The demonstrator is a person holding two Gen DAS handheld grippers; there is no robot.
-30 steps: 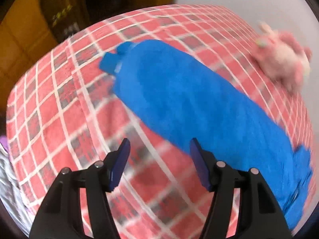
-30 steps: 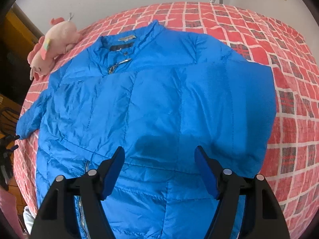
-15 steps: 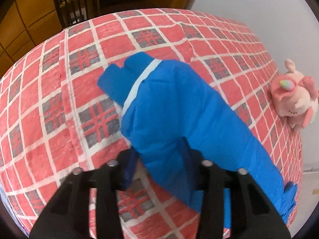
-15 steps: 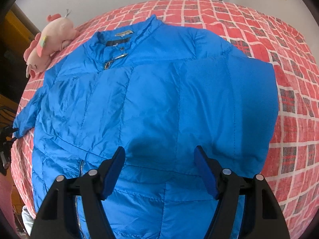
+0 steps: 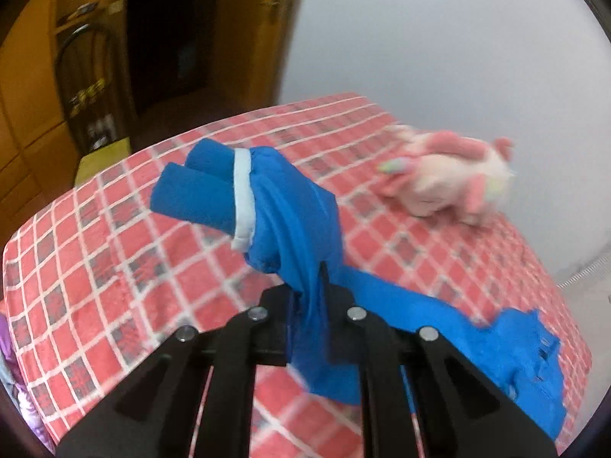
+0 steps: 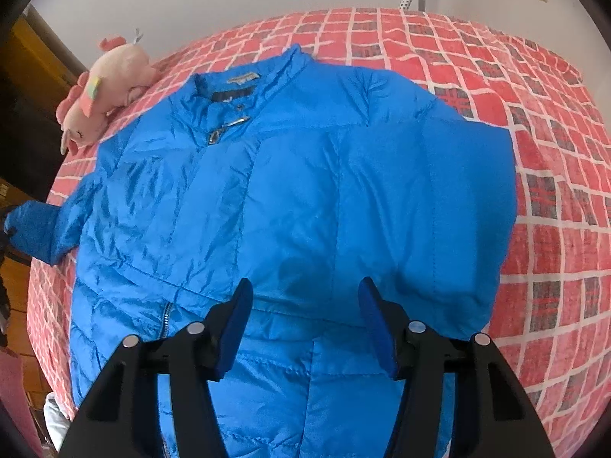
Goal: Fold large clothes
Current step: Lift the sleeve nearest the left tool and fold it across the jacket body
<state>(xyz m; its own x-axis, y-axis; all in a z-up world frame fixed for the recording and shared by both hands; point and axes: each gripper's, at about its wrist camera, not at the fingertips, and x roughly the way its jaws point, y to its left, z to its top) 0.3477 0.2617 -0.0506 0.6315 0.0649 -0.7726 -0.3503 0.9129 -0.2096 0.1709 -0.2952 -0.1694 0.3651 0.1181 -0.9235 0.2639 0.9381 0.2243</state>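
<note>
A bright blue puffer jacket (image 6: pixel 305 198) lies front up on the red checked bedspread (image 6: pixel 553 198), collar toward the wall, with its right sleeve folded over the body. The other sleeve (image 5: pixel 290 221) is lifted off the bed; my left gripper (image 5: pixel 311 297) is shut on it just behind the white-trimmed cuff (image 5: pixel 244 198). In the right wrist view that sleeve's end (image 6: pixel 34 229) sticks out at the far left. My right gripper (image 6: pixel 303 324) hovers over the jacket's lower front, jaws closing, pads clear of the fabric.
A pink plush toy (image 6: pixel 103 87) lies near the wall by the jacket's shoulder, also visible as the plush toy (image 5: pixel 450 183) in the left wrist view. Wooden cupboards (image 5: pixel 30 114) and a dark doorway stand beyond the bed's far edge. A white wall rises behind the bed.
My left gripper closed on the sleeve near its cuff and rose, lifting the sleeve off the bedspread. My right gripper's jaws narrowed slightly and it stayed over the jacket.
</note>
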